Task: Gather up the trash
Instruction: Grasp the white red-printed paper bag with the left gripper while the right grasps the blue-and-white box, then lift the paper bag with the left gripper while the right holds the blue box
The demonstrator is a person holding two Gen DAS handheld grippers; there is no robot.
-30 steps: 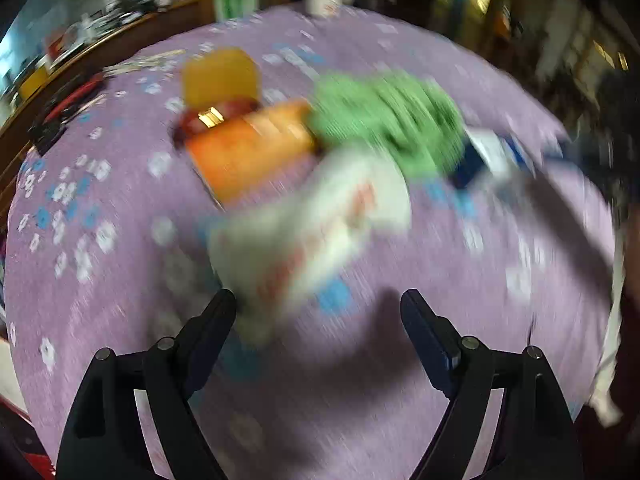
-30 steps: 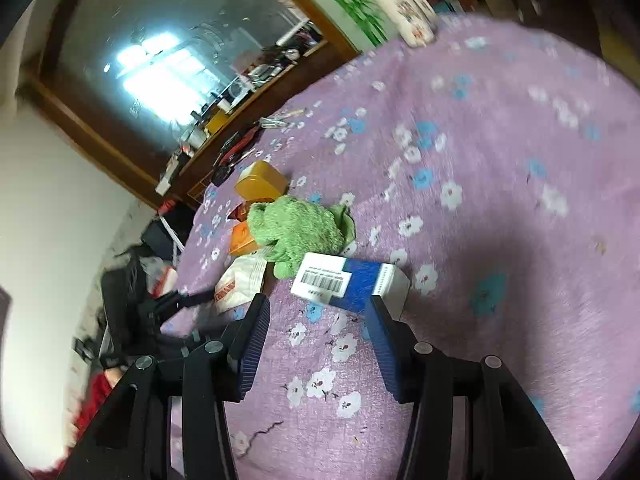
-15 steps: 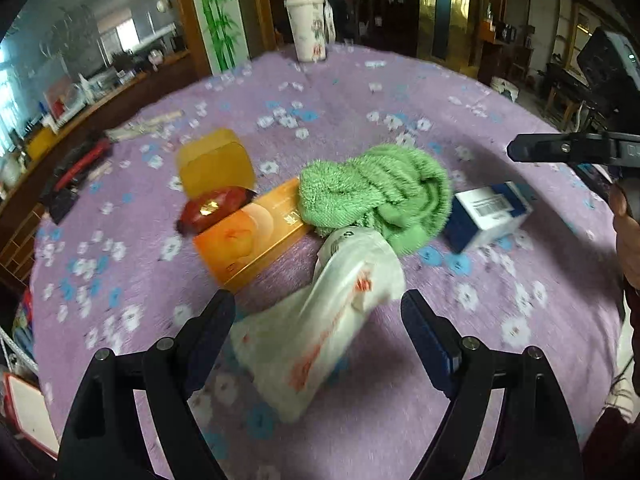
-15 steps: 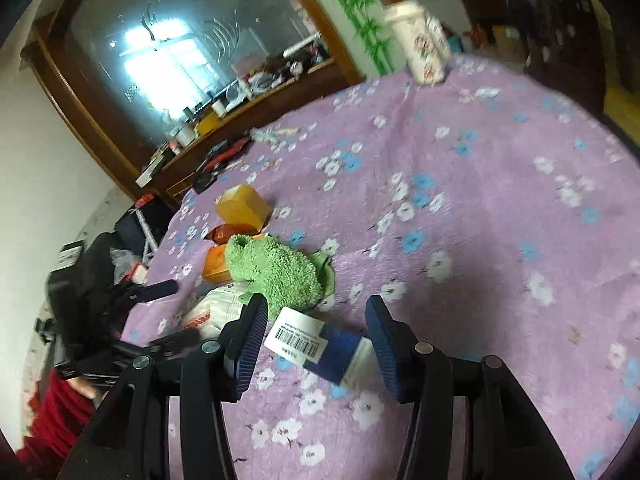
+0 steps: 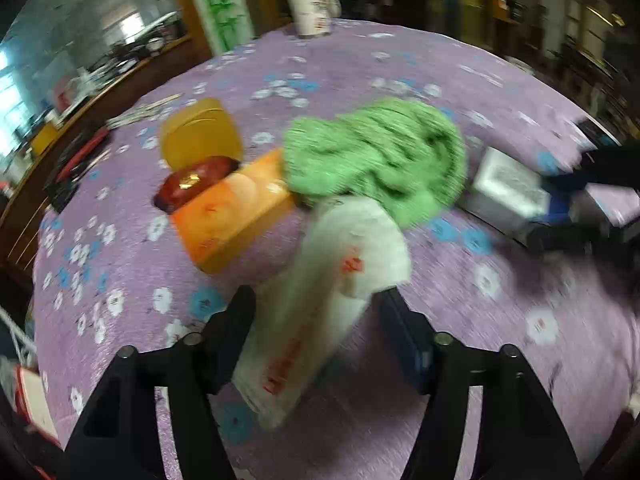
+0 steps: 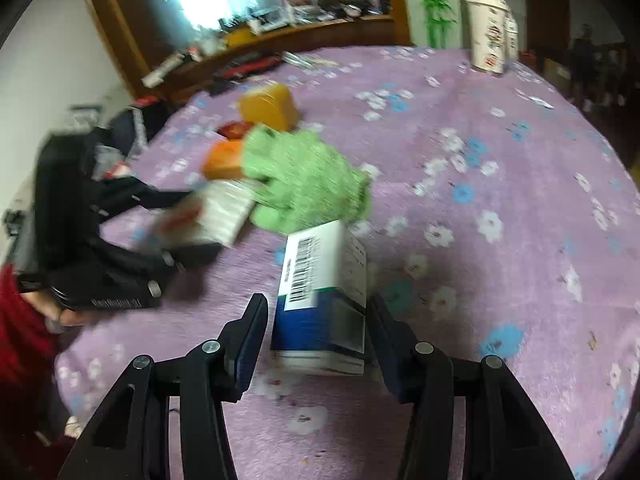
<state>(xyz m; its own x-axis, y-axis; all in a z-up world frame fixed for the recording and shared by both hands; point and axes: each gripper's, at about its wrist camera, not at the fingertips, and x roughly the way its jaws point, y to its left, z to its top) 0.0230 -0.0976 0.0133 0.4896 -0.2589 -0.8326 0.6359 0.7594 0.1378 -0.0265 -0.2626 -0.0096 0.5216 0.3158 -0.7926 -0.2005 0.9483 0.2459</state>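
Note:
A white plastic bag with red print (image 5: 340, 272) lies on the purple flowered tablecloth (image 5: 520, 300). My left gripper (image 5: 318, 308) straddles the bag's near part and its jaws are closing, both pads touching the bag's sides. A blue and white box with a barcode (image 6: 324, 280) lies lengthwise between the fingers of my right gripper (image 6: 317, 308). Those jaws stand open, with a thin gap on each side of the box. In the right wrist view the left gripper's black body (image 6: 100, 240) and the bag (image 6: 216, 212) show at the left, blurred.
A green cloth (image 5: 380, 152) lies bunched between bag and box. Left of it are an orange carton (image 5: 232, 216), a yellow box (image 5: 200, 136) and a red wrapper (image 5: 192, 184). A paper cup (image 6: 486, 32) stands at the far edge. A cluttered wooden shelf (image 6: 280, 28) runs behind.
My left gripper moved forward over the white bag and its jaws narrowed around it. My right gripper rolled and came forward, so the box now lies between its fingers.

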